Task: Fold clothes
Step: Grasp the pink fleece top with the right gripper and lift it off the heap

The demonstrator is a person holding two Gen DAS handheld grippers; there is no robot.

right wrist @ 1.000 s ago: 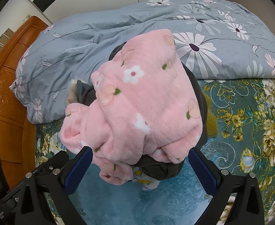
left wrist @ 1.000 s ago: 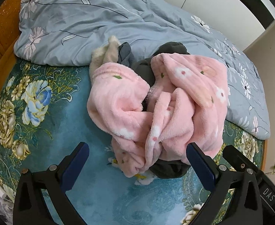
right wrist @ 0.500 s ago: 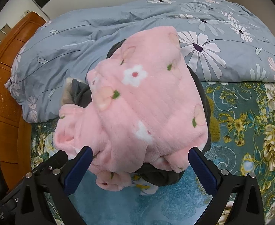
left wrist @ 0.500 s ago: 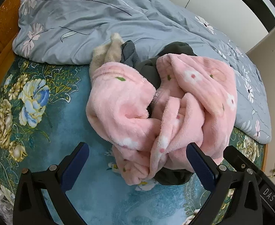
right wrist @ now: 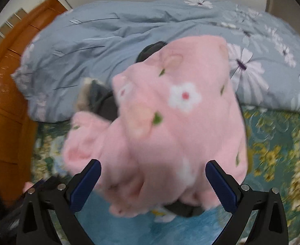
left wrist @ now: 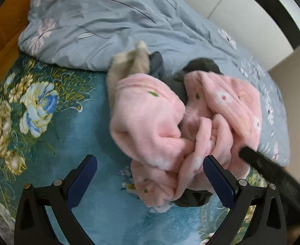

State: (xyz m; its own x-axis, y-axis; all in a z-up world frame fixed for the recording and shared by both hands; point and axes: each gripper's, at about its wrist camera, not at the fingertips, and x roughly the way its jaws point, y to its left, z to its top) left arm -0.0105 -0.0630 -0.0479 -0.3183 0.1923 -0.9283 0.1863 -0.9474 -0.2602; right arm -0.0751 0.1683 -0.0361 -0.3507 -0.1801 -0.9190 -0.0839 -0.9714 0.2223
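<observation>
A crumpled pink fleece garment with a flower print (left wrist: pixel 170 126) lies in a heap on the bed, on top of dark grey clothing (left wrist: pixel 190 199) and beside a beige piece (left wrist: pixel 129 61). My left gripper (left wrist: pixel 150 175) is open, its jaws wide apart just short of the heap's near edge. My right gripper (right wrist: pixel 153 180) is open too, its jaws either side of the pink garment's (right wrist: pixel 170 126) near edge; that view is blurred. The right gripper's black body (left wrist: pixel 272 171) shows at the right of the left wrist view.
The heap lies on a teal bedspread with large flowers (left wrist: pixel 37 112). A rumpled grey-blue duvet (left wrist: pixel 100 20) lies behind it. An orange wooden headboard (right wrist: pixel 4 102) stands at the left and a white wall (left wrist: pixel 242 6) behind.
Both grippers have moved closer to the heap, which now looms larger. The right gripper's body has come up against the heap's right side in the left wrist view. Both jaws stay open.
</observation>
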